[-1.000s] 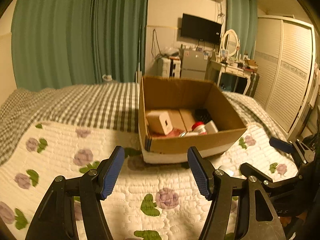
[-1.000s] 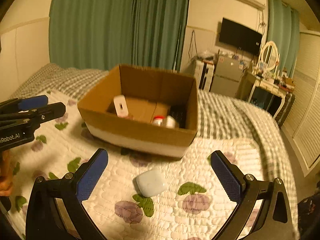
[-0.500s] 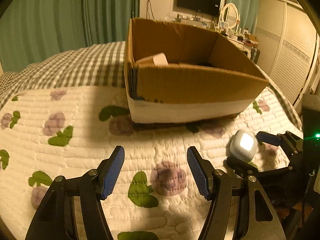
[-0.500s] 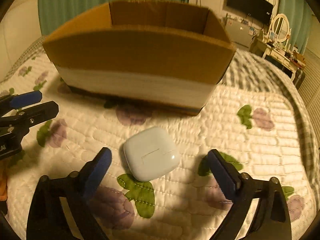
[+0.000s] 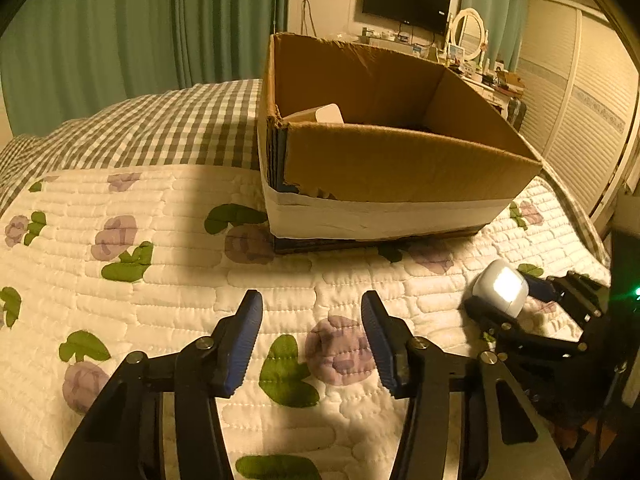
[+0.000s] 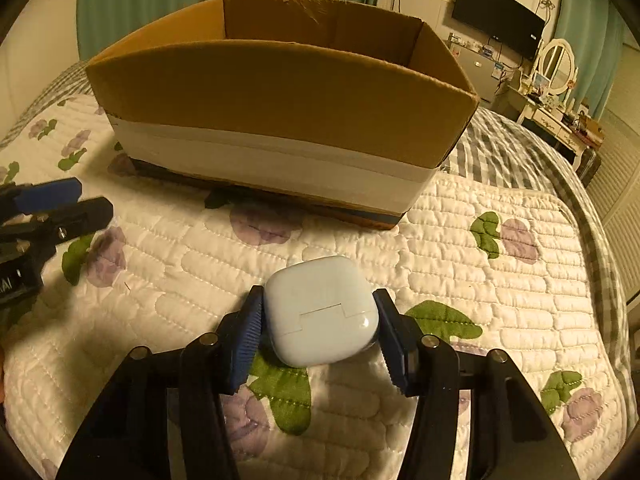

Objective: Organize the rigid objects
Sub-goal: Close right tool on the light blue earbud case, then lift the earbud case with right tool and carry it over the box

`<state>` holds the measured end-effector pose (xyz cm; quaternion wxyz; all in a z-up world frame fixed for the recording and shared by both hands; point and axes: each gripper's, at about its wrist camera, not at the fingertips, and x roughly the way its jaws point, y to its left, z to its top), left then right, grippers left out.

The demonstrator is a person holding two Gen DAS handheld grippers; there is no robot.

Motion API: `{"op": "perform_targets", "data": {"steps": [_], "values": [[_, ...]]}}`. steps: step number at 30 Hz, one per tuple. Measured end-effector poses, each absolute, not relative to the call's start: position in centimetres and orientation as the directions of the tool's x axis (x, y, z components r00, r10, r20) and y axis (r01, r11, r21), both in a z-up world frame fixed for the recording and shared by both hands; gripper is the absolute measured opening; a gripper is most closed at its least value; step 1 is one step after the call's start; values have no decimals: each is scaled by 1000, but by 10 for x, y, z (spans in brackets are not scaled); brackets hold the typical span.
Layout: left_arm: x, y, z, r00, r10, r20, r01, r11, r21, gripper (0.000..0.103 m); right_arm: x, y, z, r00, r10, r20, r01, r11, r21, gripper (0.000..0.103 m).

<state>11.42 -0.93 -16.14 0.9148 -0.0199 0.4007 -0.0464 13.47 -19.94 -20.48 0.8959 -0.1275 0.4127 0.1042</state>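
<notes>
A pale rounded earbud case (image 6: pixel 320 312) lies on the flowered quilt in front of an open cardboard box (image 6: pixel 280 92). My right gripper (image 6: pixel 318 294) is closing around the case, and its blue pads touch both of the case's sides. In the left wrist view the same case (image 5: pixel 502 286) shows bright at the right, between the right gripper's fingers. My left gripper (image 5: pixel 311 300) hovers low over the quilt with its jaws closing and nothing between them. The box (image 5: pixel 400 160) holds a white item (image 5: pixel 330 114) at its near left corner; the rest of its contents are hidden.
The quilt (image 5: pixel 160 300) covers the near part of the bed, with a grey checked blanket (image 5: pixel 180 128) behind it. Green curtains (image 5: pixel 120 32) hang at the back. A dressing table (image 6: pixel 560 120) and a louvred wardrobe (image 5: pixel 592 100) stand to the right of the bed.
Both grippers dropped toward the quilt, so the box now looms higher. The right jaws narrowed from wide apart onto the case. The left jaws also narrowed, with nothing between them.
</notes>
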Motion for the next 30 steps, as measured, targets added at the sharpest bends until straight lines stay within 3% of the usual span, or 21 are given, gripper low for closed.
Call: {"op": "perform_targets", "data": {"steps": [6,20,30], "values": [[95,-16,-152,660,-119,-741,86,993,-82,39,118,-202,-193,636,108,-764,-273,958,-92,53],[32,-20,-93,725,-99,-682,69,995,-70,39,48,-194,-129,691,167,-704,-280,959,-47,53],[-9,-24,-28,802,-102,-589,81,995,-61,39,-6,-203,-56,784,178,-595,-258,965,-51,53]]}}
